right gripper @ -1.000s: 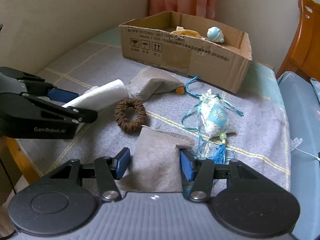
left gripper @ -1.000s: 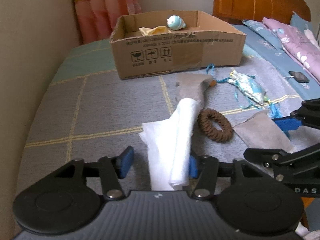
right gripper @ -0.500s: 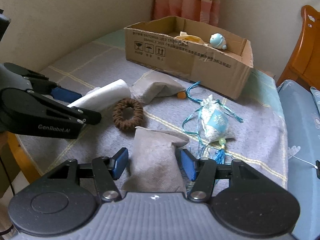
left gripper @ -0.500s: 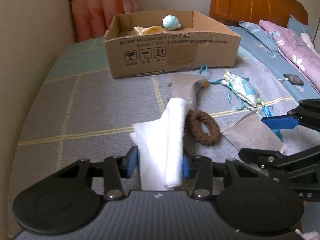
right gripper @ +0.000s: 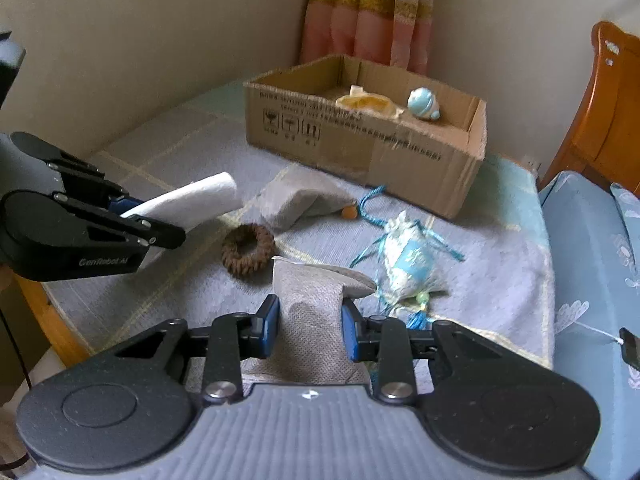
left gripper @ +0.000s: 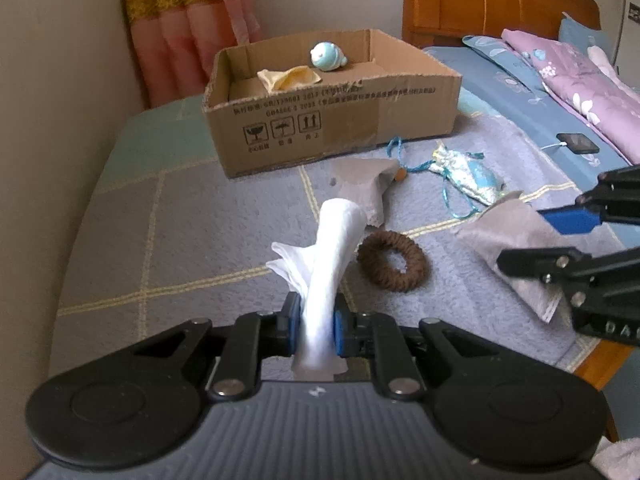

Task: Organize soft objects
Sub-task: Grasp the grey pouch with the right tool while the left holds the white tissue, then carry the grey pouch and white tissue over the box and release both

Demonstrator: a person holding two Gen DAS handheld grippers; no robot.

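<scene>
My left gripper (left gripper: 314, 328) is shut on a rolled white cloth (left gripper: 332, 248) and holds it lifted above the blanket; the cloth also shows in the right wrist view (right gripper: 192, 202). My right gripper (right gripper: 308, 326) is shut on a grey felt pouch (right gripper: 316, 304), also lifted; the pouch shows in the left wrist view (left gripper: 508, 232). An open cardboard box (left gripper: 332, 120) stands at the back, holding a yellow cloth (left gripper: 288, 77) and a blue plush toy (left gripper: 327, 56). On the blanket lie a brown scrunchie (left gripper: 392, 261), another grey pouch (left gripper: 364, 188) and a blue-white sachet (left gripper: 468, 174).
The table is covered by a grey checked blanket (left gripper: 180, 220). A wall runs along the left. A bed with blue and purple bedding (left gripper: 560, 76) lies to the right, with a phone (left gripper: 577, 143) on it. A wooden headboard (left gripper: 492, 0) and curtain (left gripper: 180, 20) stand behind.
Both grippers have closed on their cloths and lifted them off the blanket. The left one squeezed the white roll thin; the right one pinched the grey pouch.
</scene>
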